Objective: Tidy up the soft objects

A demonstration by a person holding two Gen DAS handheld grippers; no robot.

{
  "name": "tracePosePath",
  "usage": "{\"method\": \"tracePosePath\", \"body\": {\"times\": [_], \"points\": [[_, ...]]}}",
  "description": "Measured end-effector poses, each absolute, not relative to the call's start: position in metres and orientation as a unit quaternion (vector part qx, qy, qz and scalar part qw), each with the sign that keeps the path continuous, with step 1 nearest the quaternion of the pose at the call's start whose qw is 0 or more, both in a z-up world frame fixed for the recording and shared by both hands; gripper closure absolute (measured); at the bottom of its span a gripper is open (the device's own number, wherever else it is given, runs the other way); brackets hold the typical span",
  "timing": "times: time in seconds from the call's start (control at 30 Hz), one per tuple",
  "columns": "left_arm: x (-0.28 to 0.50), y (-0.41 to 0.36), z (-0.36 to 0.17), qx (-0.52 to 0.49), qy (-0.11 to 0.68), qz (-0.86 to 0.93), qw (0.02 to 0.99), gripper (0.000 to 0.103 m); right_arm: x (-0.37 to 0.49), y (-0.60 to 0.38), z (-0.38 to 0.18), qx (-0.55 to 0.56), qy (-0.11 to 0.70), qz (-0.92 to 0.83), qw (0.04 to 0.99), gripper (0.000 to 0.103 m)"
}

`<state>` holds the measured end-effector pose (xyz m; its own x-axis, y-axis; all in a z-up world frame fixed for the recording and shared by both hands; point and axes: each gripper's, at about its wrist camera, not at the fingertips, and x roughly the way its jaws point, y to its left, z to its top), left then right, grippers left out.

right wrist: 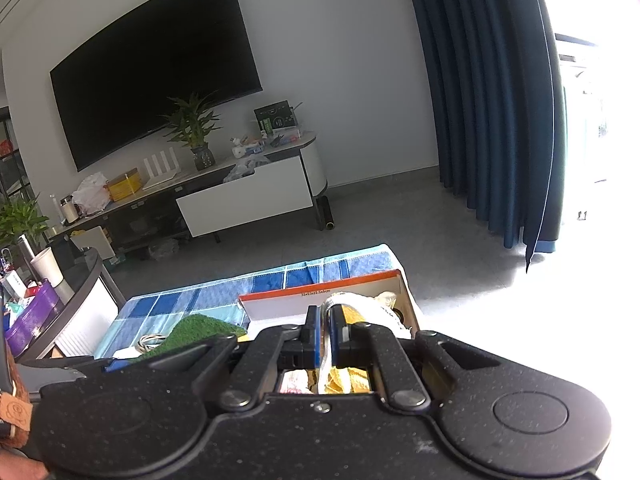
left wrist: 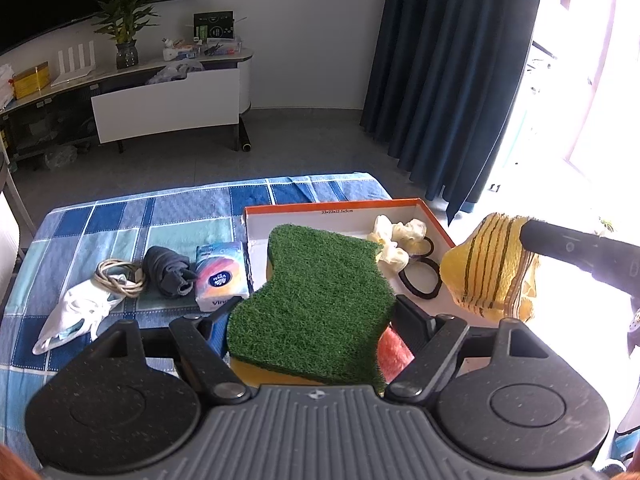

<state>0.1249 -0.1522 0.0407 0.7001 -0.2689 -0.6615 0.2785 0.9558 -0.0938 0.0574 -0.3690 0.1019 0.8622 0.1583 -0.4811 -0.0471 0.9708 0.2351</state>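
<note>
Over the checked table (left wrist: 120,216), the left gripper (left wrist: 312,312) is clamping a green sponge (left wrist: 312,292) across its width, holding it above the near edge of the orange box (left wrist: 344,205). The right gripper (right wrist: 327,334) is pinching a yellow striped cloth (left wrist: 492,268) tight, hanging it at the box's right edge. Hair ties (left wrist: 420,276) are lying inside. Risk: the cloth is dangling loosely and could drape over the box wall when released.

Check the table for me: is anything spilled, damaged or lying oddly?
Nothing spilled or damaged. The white cloth, coiled cord, grey sock and tissue pack lie loose beside the box, not in it.
</note>
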Motion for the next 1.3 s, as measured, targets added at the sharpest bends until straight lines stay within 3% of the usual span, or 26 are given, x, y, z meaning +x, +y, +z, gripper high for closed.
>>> {"method": "tracePosePath", "body": {"times": [0.8,0.83,0.9,0.93,0.97,1.3], "points": [[0.176,-0.166,0.034,0.003,0.377,-0.158,0.913,0.022,0.101,-0.372,0.096,0.097,0.269,0.044,0.957,0.094],[0.179,-0.167,0.034,0.001,0.379,-0.160,0.912,0.022,0.103,-0.372,0.095,0.095,0.271,0.042,0.957,0.090],[0.185,-0.169,0.034,-0.003,0.381,-0.166,0.909,0.022,0.105,-0.372,0.094,0.094,0.273,0.041,0.956,0.066],[0.188,-0.170,0.034,-0.008,0.384,-0.173,0.907,0.021,0.106,-0.373,0.093,0.094,0.276,0.041,0.956,0.044],[0.190,-0.171,0.035,-0.014,0.386,-0.177,0.905,0.021,0.107,-0.373,0.093,0.093,0.277,0.041,0.955,0.035],[0.187,-0.167,0.035,-0.028,0.392,-0.177,0.902,0.017,0.096,-0.380,0.095,0.101,0.279,0.034,0.955,0.034]]}}
